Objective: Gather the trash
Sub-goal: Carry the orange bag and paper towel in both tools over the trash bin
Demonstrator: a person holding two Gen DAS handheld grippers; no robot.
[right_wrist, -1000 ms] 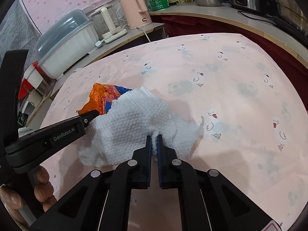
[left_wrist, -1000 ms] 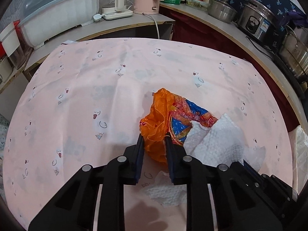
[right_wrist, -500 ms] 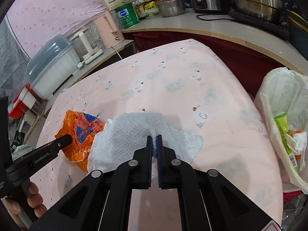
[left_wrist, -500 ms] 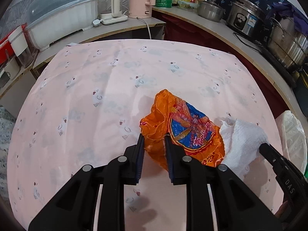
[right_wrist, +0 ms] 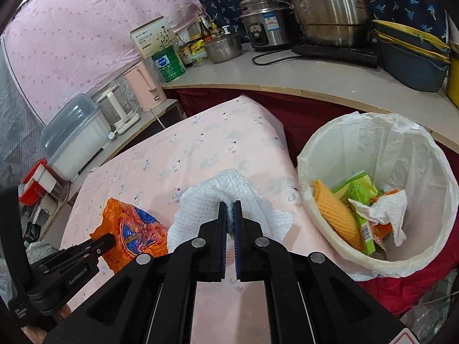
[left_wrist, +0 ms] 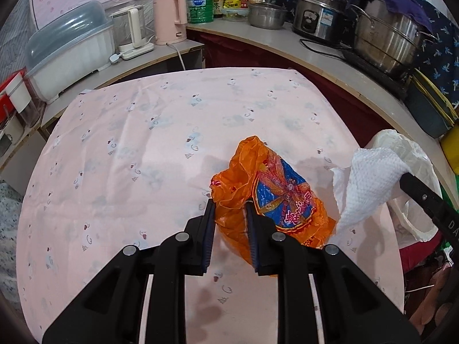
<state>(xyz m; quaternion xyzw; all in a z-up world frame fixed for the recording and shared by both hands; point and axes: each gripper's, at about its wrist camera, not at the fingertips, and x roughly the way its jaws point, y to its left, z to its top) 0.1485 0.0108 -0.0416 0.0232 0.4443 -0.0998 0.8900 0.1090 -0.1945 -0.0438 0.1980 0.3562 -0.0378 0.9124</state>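
Note:
My left gripper (left_wrist: 229,205) is shut on a crumpled orange plastic bag (left_wrist: 275,192) with a blue and red print, held a little above the pink tablecloth (left_wrist: 143,157). The same orange bag (right_wrist: 129,226) hangs from the left gripper (right_wrist: 107,240) at the lower left of the right wrist view. A white paper towel (right_wrist: 226,189) is pinched in my right gripper (right_wrist: 229,206), which is shut on it, lifted over the table's right edge. That towel (left_wrist: 370,183) also shows at the right of the left wrist view. A bin with a white liner (right_wrist: 381,149) stands just right of the table, holding wrappers and tissue.
A counter (left_wrist: 315,54) curves behind and right of the table with steel pots (left_wrist: 387,43), a rice cooker (left_wrist: 318,20), a pink kettle (left_wrist: 169,18) and a white lidded box (left_wrist: 71,54). A dark red cloth (right_wrist: 301,111) hangs below the counter beside the bin.
Both grippers have lifted and carried their loads rightward across the table. The bag and towel have left the cloth, and the lined bin has come into view beside the right gripper.

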